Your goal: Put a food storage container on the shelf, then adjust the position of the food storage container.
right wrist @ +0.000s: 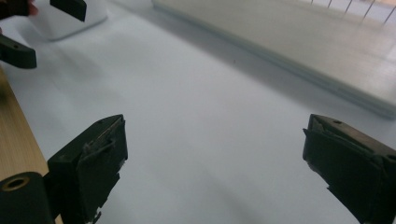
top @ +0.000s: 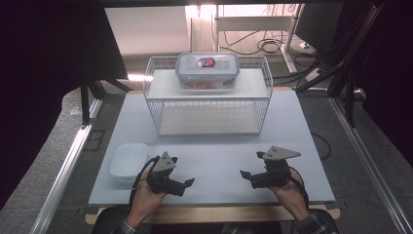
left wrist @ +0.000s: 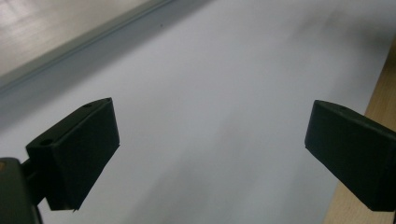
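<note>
Down at the near edge of the table (top: 214,161), both hands sit low and close to the person, each holding its tongs just over the pale surface. Left gripper (top: 189,183) points inward, toward the middle of the table, and its jaws are spread wide with nothing between them; in the left gripper view, bare tabletop lies in the gap between the two black pads (left wrist: 77,154). Right gripper (top: 245,174) mirrors it, aimed inward at its partner, jaws likewise spread and empty, pads (right wrist: 93,163) well apart over bare table. Nearest thing to either is the white dish (top: 128,161), lying flat on the table just beside the left gripper, on its outer side and a touch farther from the person; no jaw touches it. From the right gripper view that dish (right wrist: 65,21) shows at the top left corner, right behind the left gripper's jaws. Farther back stands a wire rack (top: 209,95), and on its top shelf rests a lidded box (top: 208,70), well apart from both grippers. Between the two tongs, open table.
</note>
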Demonstrator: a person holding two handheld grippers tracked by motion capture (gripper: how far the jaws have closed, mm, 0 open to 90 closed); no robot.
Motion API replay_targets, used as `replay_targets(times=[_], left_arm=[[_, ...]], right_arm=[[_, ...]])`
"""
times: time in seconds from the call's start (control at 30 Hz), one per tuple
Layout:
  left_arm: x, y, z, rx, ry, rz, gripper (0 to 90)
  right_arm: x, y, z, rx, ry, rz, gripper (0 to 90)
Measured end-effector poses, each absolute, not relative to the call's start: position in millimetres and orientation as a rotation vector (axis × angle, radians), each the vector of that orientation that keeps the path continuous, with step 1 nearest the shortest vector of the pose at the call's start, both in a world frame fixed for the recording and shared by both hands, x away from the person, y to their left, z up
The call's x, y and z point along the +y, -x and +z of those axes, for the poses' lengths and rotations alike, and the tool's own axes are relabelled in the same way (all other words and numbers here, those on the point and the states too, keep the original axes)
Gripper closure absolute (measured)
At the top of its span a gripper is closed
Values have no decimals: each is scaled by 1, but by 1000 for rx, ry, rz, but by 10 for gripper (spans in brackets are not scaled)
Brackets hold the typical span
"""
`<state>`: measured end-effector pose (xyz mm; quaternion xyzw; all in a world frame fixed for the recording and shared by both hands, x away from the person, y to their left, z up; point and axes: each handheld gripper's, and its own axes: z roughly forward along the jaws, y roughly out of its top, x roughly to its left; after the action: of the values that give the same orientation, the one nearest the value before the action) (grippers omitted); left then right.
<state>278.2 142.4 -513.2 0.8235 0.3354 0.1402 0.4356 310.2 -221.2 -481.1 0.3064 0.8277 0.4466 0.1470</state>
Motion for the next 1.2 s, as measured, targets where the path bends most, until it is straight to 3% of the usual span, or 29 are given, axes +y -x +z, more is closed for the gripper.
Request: replay_targets(times=[0.33, 0.5, 0.63, 0.8, 1.2], left_arm=[[148, -283, -505, 883, -2066, 380, 20], [162, -283, -489, 919, -2048, 447, 76], [181, -285, -480, 962, -2017, 473, 193], [210, -289, -473, 1046, -1975, 493, 418], [276, -288, -467, 1277, -1850, 581, 809]], right_arm=[[-221, -315, -492, 2403, -905, 1227, 69], [-221, -316, -493, 2405, -912, 1223, 70], [-221, -316, -493, 2412, -915, 1222, 71], [-220, -316, -493, 2415, -915, 1223, 73], [-218, -317, -496, 2436, -924, 1202, 79]])
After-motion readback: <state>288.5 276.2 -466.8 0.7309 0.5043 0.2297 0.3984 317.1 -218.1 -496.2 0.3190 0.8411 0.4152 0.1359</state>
